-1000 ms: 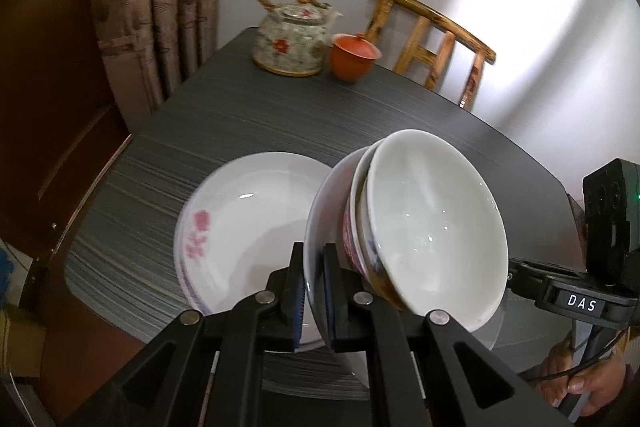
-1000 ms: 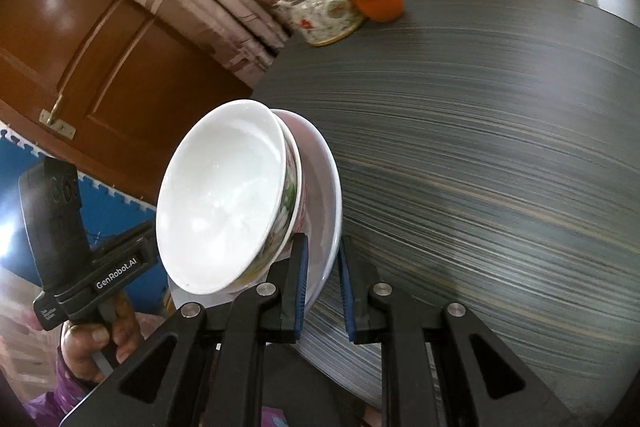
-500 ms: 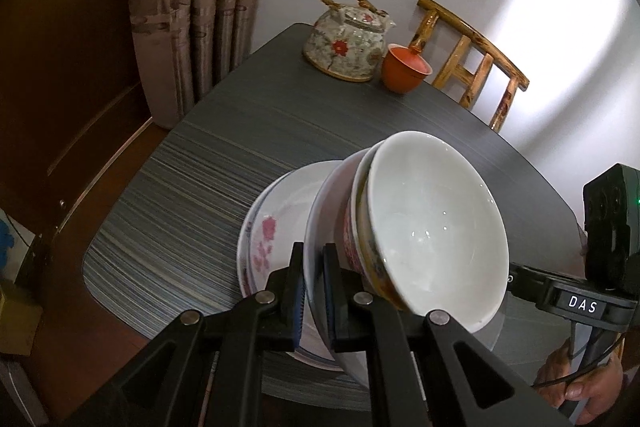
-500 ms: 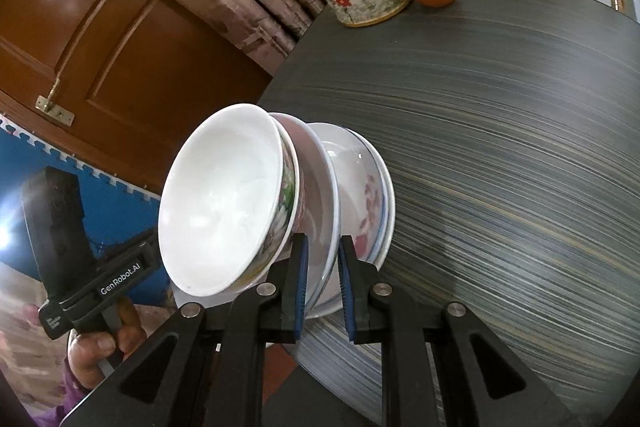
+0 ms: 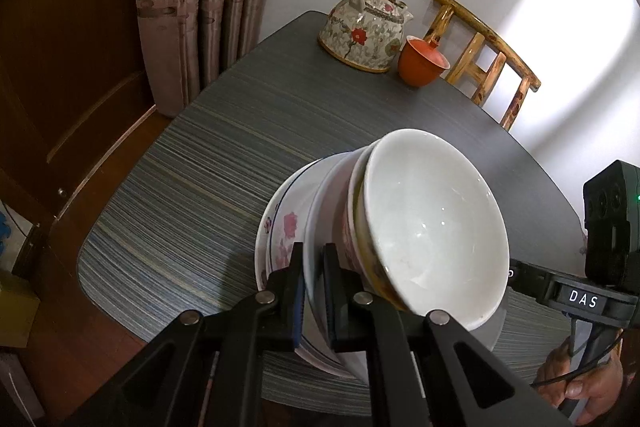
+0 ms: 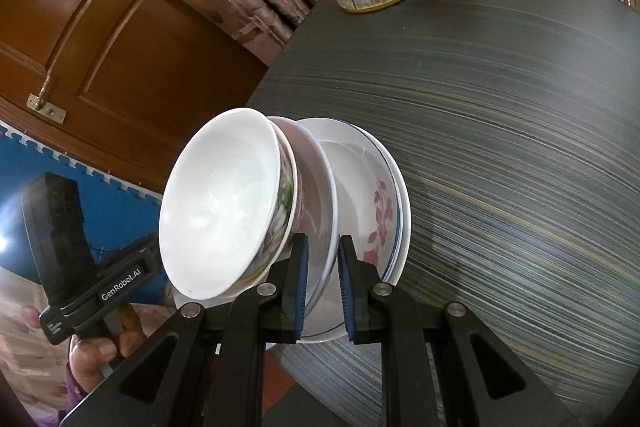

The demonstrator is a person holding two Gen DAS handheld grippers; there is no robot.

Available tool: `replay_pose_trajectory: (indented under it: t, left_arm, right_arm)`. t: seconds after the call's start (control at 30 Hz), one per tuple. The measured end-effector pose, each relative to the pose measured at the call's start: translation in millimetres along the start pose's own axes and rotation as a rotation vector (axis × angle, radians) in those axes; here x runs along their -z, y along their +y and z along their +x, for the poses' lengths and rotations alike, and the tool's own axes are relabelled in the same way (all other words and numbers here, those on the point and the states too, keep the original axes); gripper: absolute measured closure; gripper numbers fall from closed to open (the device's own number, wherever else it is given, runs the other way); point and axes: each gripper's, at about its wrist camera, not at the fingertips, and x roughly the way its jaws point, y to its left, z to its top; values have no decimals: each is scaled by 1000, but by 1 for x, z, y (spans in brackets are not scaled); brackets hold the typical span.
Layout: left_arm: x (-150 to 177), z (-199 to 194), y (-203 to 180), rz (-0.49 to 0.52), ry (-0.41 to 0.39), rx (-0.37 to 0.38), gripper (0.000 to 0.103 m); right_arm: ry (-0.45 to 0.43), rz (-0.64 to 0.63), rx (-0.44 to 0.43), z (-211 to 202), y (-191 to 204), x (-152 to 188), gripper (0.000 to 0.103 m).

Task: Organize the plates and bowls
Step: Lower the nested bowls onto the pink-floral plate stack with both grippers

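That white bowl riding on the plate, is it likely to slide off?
Probably a real risk: the white bowl looks glazed and smooth, so likely slippery. It sits on a plate that only the left gripper and right gripper pinch by the rim. Being ceramic, it would likely break if dropped.

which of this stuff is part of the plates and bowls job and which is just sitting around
Part of the job:
- white bowl, nested in a floral bowl
- white plate under them, pinched by the left gripper and right gripper
- pink-flower plate on the table

Just lying about:
- floral teapot
- orange lidded cup
- wooden chair
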Motion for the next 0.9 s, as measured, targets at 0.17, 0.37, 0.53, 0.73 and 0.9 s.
replay_pose_trajectory:
  t: [0.17, 0.37, 0.53, 0.73, 0.9]
  left_arm:
    - [2, 7, -1, 7, 16, 1, 97]
    - [2, 11, -2, 14, 14, 2, 97]
    - [1, 12, -2, 22, 7, -1, 97]
    - [1, 13, -3, 46, -15, -14, 97]
    - [3, 13, -4, 65, -42, -17, 96]
  right_arm:
    - [1, 7, 3, 2, -3, -1, 87]
    - [1, 20, 5, 6, -7, -1, 87]
    - [-2, 14, 1, 8, -8, -3, 87]
    - [-6, 18, -8, 9, -11, -1, 87]
    - [-22, 24, -19, 10, -13, 0, 88]
